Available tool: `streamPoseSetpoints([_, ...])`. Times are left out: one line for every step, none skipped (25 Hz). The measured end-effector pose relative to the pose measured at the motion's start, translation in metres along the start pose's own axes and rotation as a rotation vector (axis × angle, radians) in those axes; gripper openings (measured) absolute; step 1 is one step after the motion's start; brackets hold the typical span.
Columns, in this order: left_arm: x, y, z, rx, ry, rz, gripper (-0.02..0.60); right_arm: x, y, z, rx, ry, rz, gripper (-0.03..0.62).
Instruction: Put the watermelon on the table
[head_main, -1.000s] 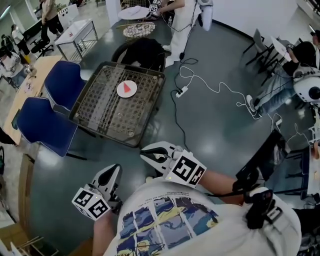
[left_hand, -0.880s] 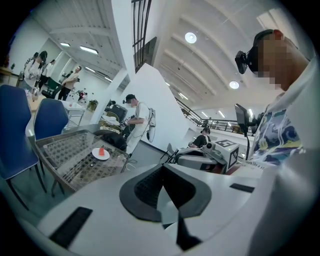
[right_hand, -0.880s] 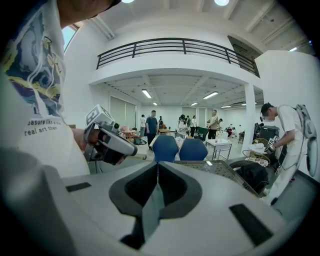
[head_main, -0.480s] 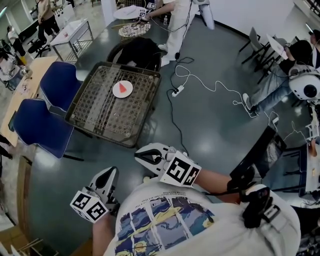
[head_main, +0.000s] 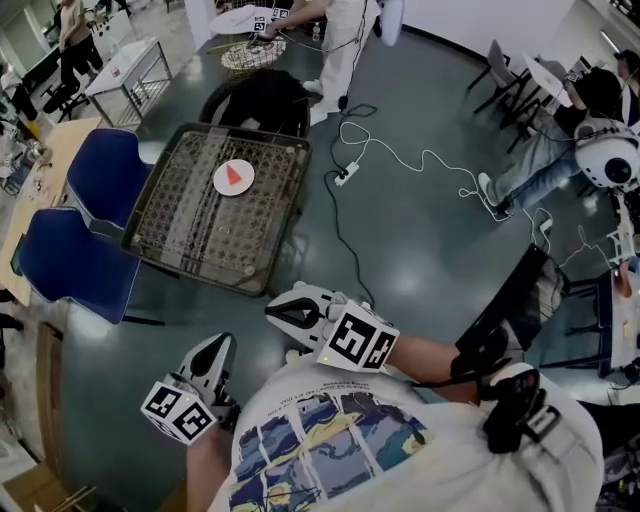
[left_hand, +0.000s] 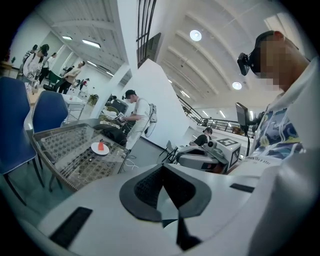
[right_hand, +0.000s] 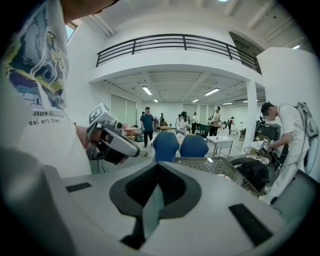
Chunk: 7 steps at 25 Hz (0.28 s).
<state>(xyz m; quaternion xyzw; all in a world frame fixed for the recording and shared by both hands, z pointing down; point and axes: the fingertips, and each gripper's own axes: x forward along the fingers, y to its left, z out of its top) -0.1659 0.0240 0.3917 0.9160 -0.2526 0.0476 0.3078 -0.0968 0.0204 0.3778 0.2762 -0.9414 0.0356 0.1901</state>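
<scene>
Left gripper (left_hand: 164, 196): its dark, bumpy pads (left_hand: 146, 186) are pressed together, nothing btwn them. Right gripper (right_hand: 151, 204): dark pads (right_hand: 176, 186) are closed too, w/ only a thin sliver showing and nothing held. Both bodies are white, hard and rounded.

In head view the left gripper (head_main: 221, 343) is at 7 o'clock and the right gripper (head_main: 272, 312) near 6, both close to the person's tummy. Each has a cube (head_main: 180, 410) w/ black & white square marks. The shirt (head_main: 330, 450) has a blue & yellow picture. Its words in the right gripper view are cut off; only "art" reads.

The watermelon (head_main: 233, 173), a small red wedge, lies on a round white plate (head_main: 222, 185) on the table (head_main: 180, 222) at 11 o'clock, well apart from both grippers. The table top is a see-through grid. Two blue chairs (head_main: 70, 255) stand at its 9 o'clock. A thin white cable (head_main: 420, 160) curls on the shiny grey floor (head_main: 420, 250). The far people are too small to make out.
</scene>
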Motion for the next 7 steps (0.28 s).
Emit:
streamPoseSetpoints([0.003,0.002,0.001,-0.001,0.003,-0.001,0.009,0.001,-0.003,-0.002,0.003,0.004,0.000,0.011])
streamPoseSetpoints([0.005,0.004,0.002,-0.003,0.005,0.001,0.009,0.002,-0.006,-0.002,0.005,0.008,0.001,0.011])
streamPoseSetpoints([0.008,0.007,0.004,-0.006,0.005,0.003,0.009,0.003,-0.009,-0.001,0.006,0.010,0.002,0.011])
streamPoseSetpoints([0.010,0.009,0.006,-0.009,0.005,0.006,0.009,0.003,-0.012,0.000,0.004,0.013,0.003,0.011])
streamPoseSetpoints([0.012,0.011,0.008,-0.013,0.005,0.010,0.009,0.003,-0.015,0.000,0.000,0.019,0.001,0.011])
streamPoseSetpoints([0.013,0.013,0.010,-0.017,0.004,0.014,0.009,0.003,-0.019,0.001,-0.005,0.025,-0.001,0.011])
streamPoseSetpoints([0.015,0.015,0.011,-0.020,0.003,0.017,0.009,0.002,-0.023,0.001,-0.010,0.031,-0.004,0.011])
